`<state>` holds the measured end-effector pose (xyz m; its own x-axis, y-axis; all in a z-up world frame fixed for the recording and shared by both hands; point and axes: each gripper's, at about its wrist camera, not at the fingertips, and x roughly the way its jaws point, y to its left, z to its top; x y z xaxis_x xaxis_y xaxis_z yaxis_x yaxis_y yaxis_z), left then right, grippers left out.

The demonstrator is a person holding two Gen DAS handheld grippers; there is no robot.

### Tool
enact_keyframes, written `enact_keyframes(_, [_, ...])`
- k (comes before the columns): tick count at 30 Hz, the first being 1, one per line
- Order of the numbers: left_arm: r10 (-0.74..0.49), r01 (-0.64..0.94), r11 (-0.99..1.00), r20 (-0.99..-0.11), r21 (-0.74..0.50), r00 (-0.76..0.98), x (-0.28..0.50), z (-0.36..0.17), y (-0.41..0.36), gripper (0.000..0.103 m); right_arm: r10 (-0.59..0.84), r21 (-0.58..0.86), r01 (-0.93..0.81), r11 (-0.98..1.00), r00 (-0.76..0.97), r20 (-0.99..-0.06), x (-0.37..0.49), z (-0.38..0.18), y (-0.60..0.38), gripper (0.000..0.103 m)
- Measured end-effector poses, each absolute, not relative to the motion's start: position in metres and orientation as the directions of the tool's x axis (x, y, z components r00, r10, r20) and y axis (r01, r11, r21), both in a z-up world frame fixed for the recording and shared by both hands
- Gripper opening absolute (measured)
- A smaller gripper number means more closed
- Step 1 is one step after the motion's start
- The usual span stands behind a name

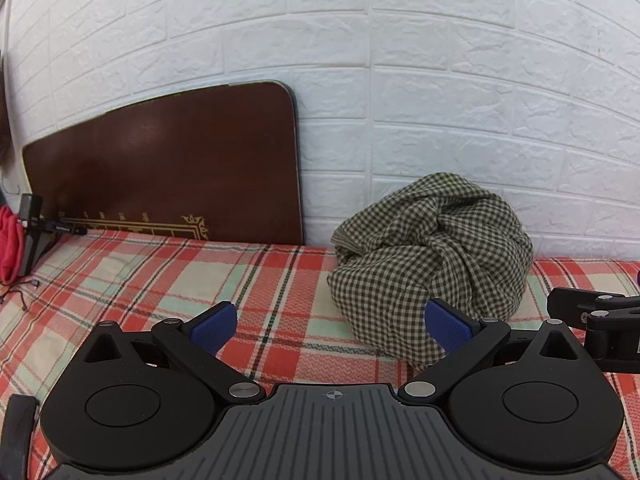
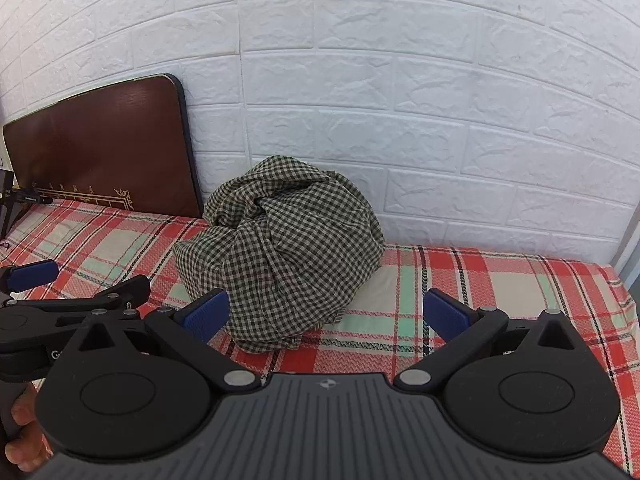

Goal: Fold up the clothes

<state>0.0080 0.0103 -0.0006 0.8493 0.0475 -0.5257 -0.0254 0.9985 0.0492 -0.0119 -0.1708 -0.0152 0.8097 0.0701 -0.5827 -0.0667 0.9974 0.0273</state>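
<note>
Fingers of both grippers stood spread wide, gripping nothing.
Left gripper [image 1: 331, 328] had the crumpled checked cloth [image 1: 432, 264] beyond its right fingertip; right gripper [image 2: 326, 318] had it at centre frame, behind its left fingertip, on the plaid bedsheet [image 2: 480, 280].

garment [image 2: 280, 248]: green-cream gingham | sheet [image 2: 480, 280]: red-mint plaid | wall [image 2: 400, 80]: white brick | claw pads [image 2: 206, 316]: blue

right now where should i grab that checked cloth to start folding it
Probably the loose hem of the checked cloth that spills toward the open right gripper. Come from the near side, low over the plaid sheet: that edge lies flat and free, while the rest is a bunched mound against the wall.
</note>
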Motion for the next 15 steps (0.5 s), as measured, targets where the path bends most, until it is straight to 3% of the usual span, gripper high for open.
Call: enact_keyframes(15, [0.034, -0.01, 0.999, -0.529, 0.048, 0.848, 0.0064, 0.0003, 0.0093, 0.103, 0.075, 0.031, -0.07, 0.997, 0.809, -0.584, -0.0131, -0.0148, -0.1712, 0.103])
